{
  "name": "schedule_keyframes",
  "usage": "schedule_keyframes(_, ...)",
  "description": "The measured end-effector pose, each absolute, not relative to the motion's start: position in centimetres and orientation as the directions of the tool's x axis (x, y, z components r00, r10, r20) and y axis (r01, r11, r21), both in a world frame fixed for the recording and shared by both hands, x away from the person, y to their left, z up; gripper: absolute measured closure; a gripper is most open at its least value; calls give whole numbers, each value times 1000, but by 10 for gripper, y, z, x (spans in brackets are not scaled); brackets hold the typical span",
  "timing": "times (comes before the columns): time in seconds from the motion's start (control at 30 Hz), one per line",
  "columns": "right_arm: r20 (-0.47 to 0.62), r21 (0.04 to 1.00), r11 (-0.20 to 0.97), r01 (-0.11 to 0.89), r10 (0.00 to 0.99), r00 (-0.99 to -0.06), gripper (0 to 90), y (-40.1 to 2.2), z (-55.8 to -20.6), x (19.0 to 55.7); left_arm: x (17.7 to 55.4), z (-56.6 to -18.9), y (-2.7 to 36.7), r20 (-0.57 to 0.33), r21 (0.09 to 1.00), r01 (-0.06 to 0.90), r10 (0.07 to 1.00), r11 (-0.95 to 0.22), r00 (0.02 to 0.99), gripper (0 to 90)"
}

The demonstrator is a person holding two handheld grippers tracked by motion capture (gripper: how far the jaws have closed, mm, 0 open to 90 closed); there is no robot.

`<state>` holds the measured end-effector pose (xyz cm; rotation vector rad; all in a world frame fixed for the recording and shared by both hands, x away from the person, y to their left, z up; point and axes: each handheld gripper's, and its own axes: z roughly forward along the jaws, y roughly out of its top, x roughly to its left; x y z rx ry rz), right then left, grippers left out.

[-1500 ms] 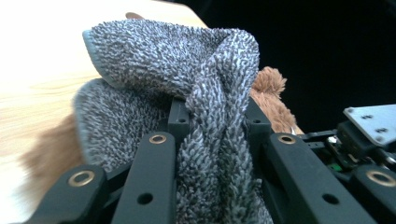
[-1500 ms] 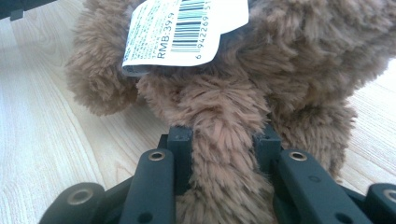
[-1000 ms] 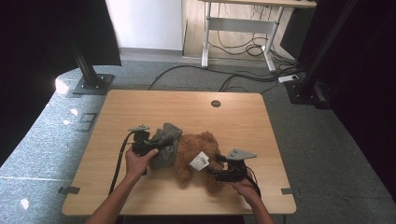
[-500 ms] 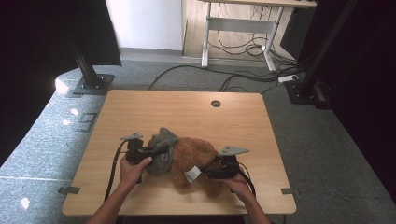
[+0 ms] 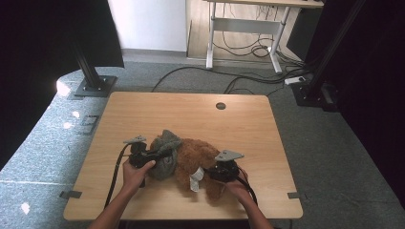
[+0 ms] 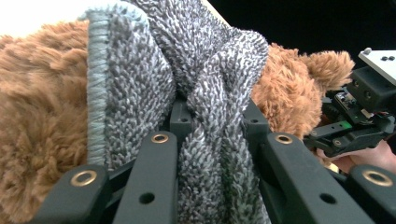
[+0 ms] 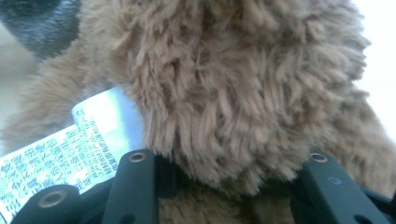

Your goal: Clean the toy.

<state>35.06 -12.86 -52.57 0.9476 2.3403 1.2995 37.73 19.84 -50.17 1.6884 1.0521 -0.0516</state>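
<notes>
A brown plush toy (image 5: 196, 153) lies on the wooden table (image 5: 191, 109) near its front edge, with a grey terry cloth (image 5: 166, 151) draped over its left end. My left gripper (image 5: 158, 152) is shut on a fold of that cloth (image 6: 140, 70), which bunches between its jaws (image 6: 215, 114) against the plush (image 6: 42, 116). My right gripper (image 5: 208, 173) comes in from the right. Its jaws have just been closing, and a furry limb of the plush (image 7: 233, 84) fills the gap in my right gripper (image 7: 229, 163), touching both sides. A white printed tag (image 7: 60, 158) hangs beside it.
A round cable hole (image 5: 220, 106) sits at the table's far middle. Black stand bases rest on the floor at the left (image 5: 93, 86) and right (image 5: 310, 93). A desk frame and loose cables (image 5: 248, 47) lie beyond the table. The right gripper's body shows in the left gripper view (image 6: 355, 126).
My right gripper has moved left in onto the plush toy's limb and narrowed around it. The toy and cloth have shifted slightly toward the left and front. The left gripper keeps its hold.
</notes>
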Motion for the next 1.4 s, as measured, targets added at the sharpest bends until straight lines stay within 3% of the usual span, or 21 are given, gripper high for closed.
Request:
schedule_keyframes(0.2, 24, 838, 367, 404, 714, -700, 575, -131, -529, 372, 390, -502, 191, -508, 758, 652, 622, -6, 596, 727)
schedule_keyframes(0.47, -4, 847, 398, 354, 669, -743, 587, -134, -530, 363, 376, -471, 180, -507, 780, 625, 555, -31, 660, 724)
schedule_keyframes(0.7, 5, 850, 399, 344, 648, -762, 584, -131, -529, 357, 385, -448, 121, -477, 785, 607, 500, -128, 722, 716)
schedule_keyframes(0.93, 2, 841, 406, 357, 658, -753, 579, -133, -533, 357, 404, -458, 66, -455, 735, 630, 507, -251, 732, 706)
schedule_keyframes(1.23, -55, 838, 448, 313, 640, -766, 589, -131, -533, 353, 405, -464, 92, -504, 713, 668, 506, -215, 700, 718)
schedule_keyframes(1.4, -51, 841, 442, 311, 637, -769, 595, -132, -534, 352, 411, -466, 130, -497, 703, 685, 559, -189, 664, 718)
